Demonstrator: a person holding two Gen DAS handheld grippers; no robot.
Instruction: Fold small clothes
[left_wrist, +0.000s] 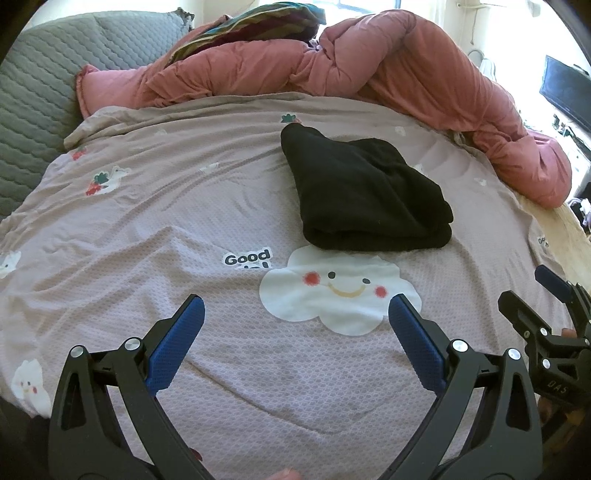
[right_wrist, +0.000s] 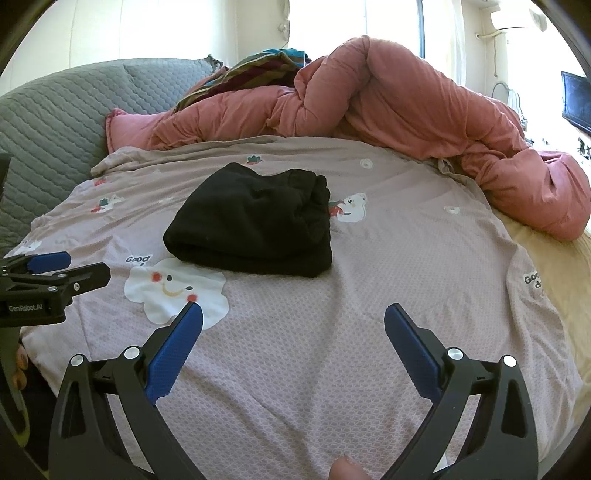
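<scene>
I am holding my left gripper (left_wrist: 295, 306) and right gripper (right_wrist: 293, 314) wide apart, empty, hovering near the folded black garment (left_wrist: 364, 195) lying beyond the cloud print (left_wrist: 340, 291).

Black garment (left_wrist: 365, 192) was thick, matt, fleecy cloth, folded in soft layers. Bedsheet (left_wrist: 221, 206) was thin lilac cloth with fine scale-like woven texture, printed smooth white cloud patch (left_wrist: 338, 295). Pink duvet (left_wrist: 406, 70) was puffy, slightly sheened fabric, creased. Grey quilted cover (left_wrist: 40, 92) was matt stitched cloth in wavy pattern. Left gripper (left_wrist: 295, 308) and right gripper (right_wrist: 293, 314) had matt black plastic arms, shiny metal pivot pins, blue rubbery pads (left_wrist: 177, 343) with rough dimpled grip surface.
</scene>
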